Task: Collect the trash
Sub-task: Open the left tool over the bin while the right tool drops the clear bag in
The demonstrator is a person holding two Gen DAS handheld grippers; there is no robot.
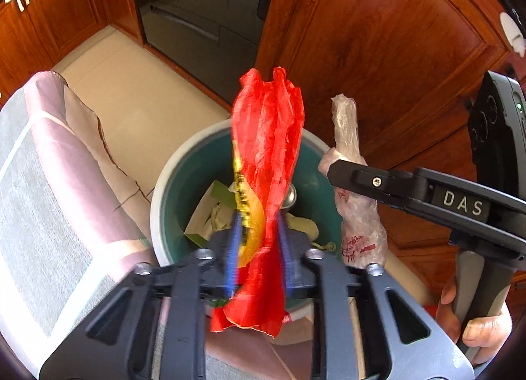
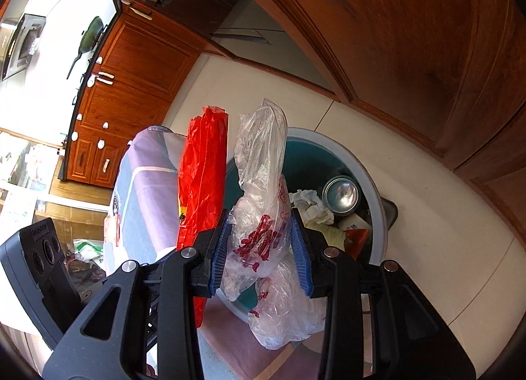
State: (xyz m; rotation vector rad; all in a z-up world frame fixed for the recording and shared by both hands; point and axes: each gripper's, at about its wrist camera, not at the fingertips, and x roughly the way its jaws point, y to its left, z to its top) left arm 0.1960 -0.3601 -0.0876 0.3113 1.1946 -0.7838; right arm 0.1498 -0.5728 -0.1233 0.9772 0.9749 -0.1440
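Left claw (image 1: 258,245) is clenching a crinkled red plastic bag (image 1: 266,163) while the "DAS"-marked right claw (image 2: 263,248) is gripping a clear, red-printed bag (image 2: 263,215) above the teal bin (image 2: 378,215).

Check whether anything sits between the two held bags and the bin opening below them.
Nothing visible blocks them. The red bag in the left tool and the clear bag in the right tool hang above the open, lidless bin.

Wood cabinets (image 1: 378,51), frying pan (image 2: 87,42), cloth (image 1: 65,166)
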